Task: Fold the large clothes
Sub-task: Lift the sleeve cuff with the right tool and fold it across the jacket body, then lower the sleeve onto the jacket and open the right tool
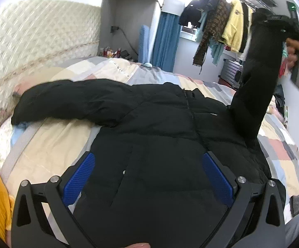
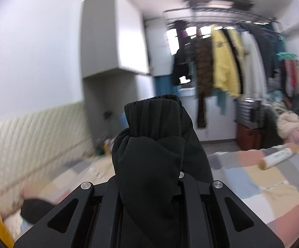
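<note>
Black padded jacket (image 1: 159, 144) lies front-up and spread across the patchwork quilt (image 1: 56, 144) of the bed, its hem nearest the left gripper (image 1: 149, 177), whose blue pads (image 1: 79, 179) stand wide apart above the lower body panel, gripping nothing. Further up, one sleeve (image 1: 67, 101) stretches flat toward the quilted headboard (image 1: 36, 41), while the other sleeve (image 1: 256, 78) is lifted steeply off the bed. Its ribbed cuff (image 2: 153, 113) sticks out past the right gripper (image 2: 149, 184), whose tongs are pressed together on the bunched fabric just below it. The step in hand looks like folding this raised sleeve in across the chest. To do it well, carry the cuff over the zip line and lay it down flat, letting the puffy fabric settle without twisting; the left gripper could press the body so the jacket does not slide on the quilt. Beyond the bed, hanging clothes (image 1: 228, 29) fill a rack.
</note>
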`<state>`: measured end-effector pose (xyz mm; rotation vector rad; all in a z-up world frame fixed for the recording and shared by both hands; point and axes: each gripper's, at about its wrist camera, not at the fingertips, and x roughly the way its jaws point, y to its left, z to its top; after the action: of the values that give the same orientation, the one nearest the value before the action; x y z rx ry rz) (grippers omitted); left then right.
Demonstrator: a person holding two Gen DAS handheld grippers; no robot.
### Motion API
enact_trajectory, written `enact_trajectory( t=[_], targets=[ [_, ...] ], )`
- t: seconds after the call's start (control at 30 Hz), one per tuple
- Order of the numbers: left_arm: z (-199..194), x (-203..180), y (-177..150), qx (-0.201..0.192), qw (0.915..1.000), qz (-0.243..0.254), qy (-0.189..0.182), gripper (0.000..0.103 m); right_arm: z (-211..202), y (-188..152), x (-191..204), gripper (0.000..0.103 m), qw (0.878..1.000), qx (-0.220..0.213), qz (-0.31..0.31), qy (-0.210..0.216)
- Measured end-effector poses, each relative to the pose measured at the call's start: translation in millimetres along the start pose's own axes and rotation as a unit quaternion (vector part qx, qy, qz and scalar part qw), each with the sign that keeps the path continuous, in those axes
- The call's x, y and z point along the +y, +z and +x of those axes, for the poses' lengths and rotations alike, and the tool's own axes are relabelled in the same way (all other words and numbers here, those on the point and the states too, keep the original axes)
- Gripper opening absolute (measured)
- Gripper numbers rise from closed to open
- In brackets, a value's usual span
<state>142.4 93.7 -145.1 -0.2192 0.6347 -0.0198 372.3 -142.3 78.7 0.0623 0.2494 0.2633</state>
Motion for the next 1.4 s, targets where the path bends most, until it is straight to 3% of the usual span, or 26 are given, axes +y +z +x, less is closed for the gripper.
enact_trajectory(
  t=[0.2, 0.33, 0.5, 0.67, 0.83, 0.87, 0.9, 0.93, 0.97, 1.07, 1.17, 1.23, 1.4],
  targets=[
    [8.4, 19.5, -5.2, 0.013, 0.9995, -0.027, 0.005, 0.103, 58.7, -70.2, 80.5, 0.012, 0.995, 0.064, -0.050, 0.062],
    [13.3, 25.2, -7.2, 0.017, 0.9993, -0.031, 0.010, 0.103, 96.0, -127.6, 124.1, 0.012, 0.984, 0.121, -0.085, 0.099],
    [22.4, 32.3, -12.3, 0.028, 0.9988, -0.039, 0.008, 0.103, 130.4, -191.8, 148.4, 0.013, 0.968, 0.193, -0.101, 0.127],
    [31.9, 35.4, -14.4, 0.037, 0.9985, -0.040, 0.008, 0.103, 140.8, -238.0, 156.4, 0.013, 0.955, 0.237, -0.114, 0.138],
    [38.1, 36.4, -16.1, 0.041, 0.9982, -0.040, 0.013, 0.103, 143.9, -242.0, 156.4, 0.024, 0.942, 0.274, -0.106, 0.161],
    [38.4, 35.9, -16.0, 0.043, 0.9982, -0.041, 0.013, 0.103, 145.2, -240.6, 155.2, 0.034, 0.939, 0.281, -0.105, 0.171],
    [39.5, 35.7, -16.2, 0.044, 0.9981, -0.041, 0.014, 0.103, 146.5, -239.6, 155.0, 0.053, 0.934, 0.287, -0.100, 0.187],
    [40.4, 35.3, -16.6, 0.046, 0.9980, -0.040, 0.014, 0.103, 141.9, -236.1, 153.2, 0.063, 0.931, 0.288, -0.099, 0.201],
    [41.1, 35.2, -16.8, 0.046, 0.9981, -0.040, 0.014, 0.103, 134.2, -229.7, 153.6, 0.082, 0.931, 0.278, -0.104, 0.210],
    [39.8, 31.3, -16.4, 0.044, 0.9984, -0.031, 0.019, 0.103, 111.3, -206.6, 148.7, 0.083, 0.940, 0.244, -0.101, 0.218],
    [36.8, 28.4, -16.5, 0.043, 0.9986, -0.027, 0.015, 0.103, 86.6, -184.3, 129.9, 0.083, 0.953, 0.206, -0.095, 0.199],
    [33.7, 25.3, -16.0, 0.039, 0.9989, -0.024, 0.014, 0.103, 69.5, -173.0, 107.8, 0.083, 0.965, 0.177, -0.102, 0.163],
    [26.6, 19.2, -15.4, 0.028, 0.9994, -0.016, 0.009, 0.103, 42.8, -170.2, 41.8, 0.083, 0.979, 0.162, -0.093, 0.077]
  ],
)
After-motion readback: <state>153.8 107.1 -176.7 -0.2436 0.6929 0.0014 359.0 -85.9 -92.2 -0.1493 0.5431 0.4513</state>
